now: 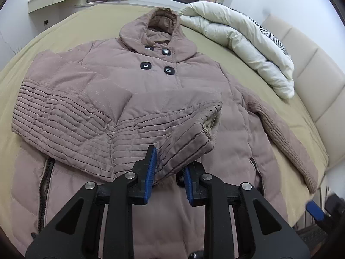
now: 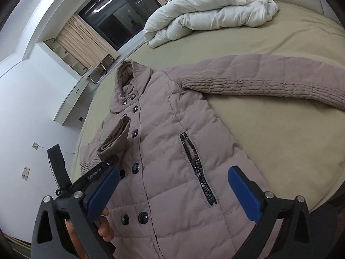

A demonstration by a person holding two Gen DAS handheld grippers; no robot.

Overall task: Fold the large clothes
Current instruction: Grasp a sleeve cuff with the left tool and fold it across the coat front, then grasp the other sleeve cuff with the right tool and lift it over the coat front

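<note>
A mauve hooded puffer coat (image 1: pixel 120 69) lies face up on the bed, hood away from me; it also shows in the right wrist view (image 2: pixel 168 133). Its left sleeve (image 1: pixel 138 125) is folded across the chest. My left gripper (image 1: pixel 169 169) has that sleeve's ribbed edge between its blue pads, jaws narrowly apart around the fabric. The other sleeve (image 2: pixel 269 82) lies stretched out on the sheet. My right gripper (image 2: pixel 172 192) is wide open and empty above the coat's lower front, near the zipped pocket (image 2: pixel 198 170). The left gripper (image 2: pixel 105 168) shows there holding the cuff.
The bed has an olive sheet (image 2: pixel 280 140). A white duvet (image 1: pixel 243 49) with a zebra pillow is bunched at the head end, also in the right wrist view (image 2: pixel 211 6). A padded headboard (image 1: pixel 319 86) stands at the right. A window and a wall shelf are beyond.
</note>
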